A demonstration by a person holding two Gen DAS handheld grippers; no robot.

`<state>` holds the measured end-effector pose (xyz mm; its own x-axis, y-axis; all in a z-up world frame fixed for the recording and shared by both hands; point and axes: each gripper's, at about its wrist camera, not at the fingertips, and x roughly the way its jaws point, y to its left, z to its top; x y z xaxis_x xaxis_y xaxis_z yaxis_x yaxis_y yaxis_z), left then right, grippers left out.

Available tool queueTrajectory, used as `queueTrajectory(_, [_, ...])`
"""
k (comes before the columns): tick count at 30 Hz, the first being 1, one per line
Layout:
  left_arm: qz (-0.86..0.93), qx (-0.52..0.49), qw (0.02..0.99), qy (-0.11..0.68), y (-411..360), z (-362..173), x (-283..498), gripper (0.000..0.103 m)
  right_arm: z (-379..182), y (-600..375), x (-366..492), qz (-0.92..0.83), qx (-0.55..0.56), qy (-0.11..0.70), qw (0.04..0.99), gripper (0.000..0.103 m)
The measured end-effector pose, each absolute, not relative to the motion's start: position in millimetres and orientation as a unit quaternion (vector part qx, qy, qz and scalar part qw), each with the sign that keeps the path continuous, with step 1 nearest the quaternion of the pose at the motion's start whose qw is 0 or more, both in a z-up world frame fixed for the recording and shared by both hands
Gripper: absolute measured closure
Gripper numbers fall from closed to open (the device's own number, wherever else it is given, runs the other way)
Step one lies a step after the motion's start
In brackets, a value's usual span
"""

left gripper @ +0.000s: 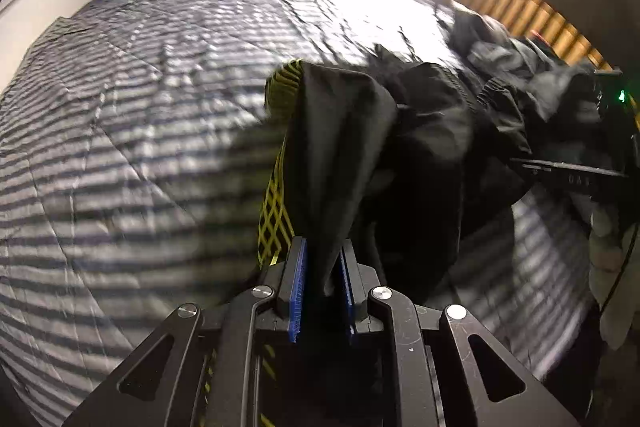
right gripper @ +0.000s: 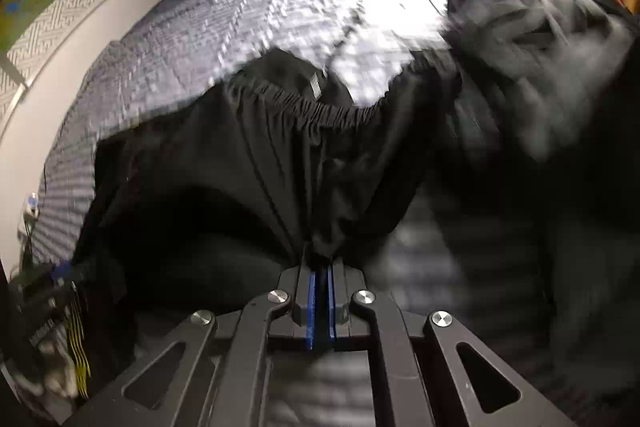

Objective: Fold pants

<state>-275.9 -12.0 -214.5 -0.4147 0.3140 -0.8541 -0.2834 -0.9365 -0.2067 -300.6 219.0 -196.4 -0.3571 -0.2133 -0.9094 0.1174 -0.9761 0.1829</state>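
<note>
Black pants (left gripper: 400, 147) hang lifted over the bed's striped quilt (left gripper: 140, 107), pinched by both tools. The left tool (left gripper: 322, 267) points forward over the quilt, its blue pads clamped on a fold of the black cloth beside a yellow lattice-patterned side stripe (left gripper: 274, 223). The right tool (right gripper: 320, 275), pads pressed nearly together, grips a bunch of fabric below the elastic waistband (right gripper: 320, 111). A heap of grey clothes (right gripper: 532, 39) lies at the right, on the quilt.
</note>
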Motion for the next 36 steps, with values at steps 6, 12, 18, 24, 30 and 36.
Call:
queueTrajectory(6, [0.824,-0.521,0.222,0.013,2,-219,-242,0.081,-207,234,-253,-0.803,0.588,0.002,0.097,0.086])
queueTrajectory(12, [0.851,-0.476,0.221,-0.032,-18,-180,-267,0.031,-168,264,-253,-0.834,0.542,-0.049,0.090,0.059])
queueTrajectory(18, [0.859,-0.481,0.160,-0.067,-27,-185,-334,0.031,-160,294,-292,-0.853,0.515,-0.076,0.043,0.053])
queueTrajectory(24, [0.822,-0.531,0.145,-0.143,-23,-229,-395,0.031,-177,287,-334,-0.846,0.530,-0.043,0.034,0.053])
queueTrajectory(30, [0.803,-0.549,0.168,-0.158,2,-256,-421,0.037,-189,278,-341,-0.843,0.537,0.000,0.042,0.054])
queueTrajectory(36, [0.822,-0.535,0.147,-0.127,14,-246,-411,0.098,-170,283,-328,-0.848,0.526,-0.010,0.064,0.096])
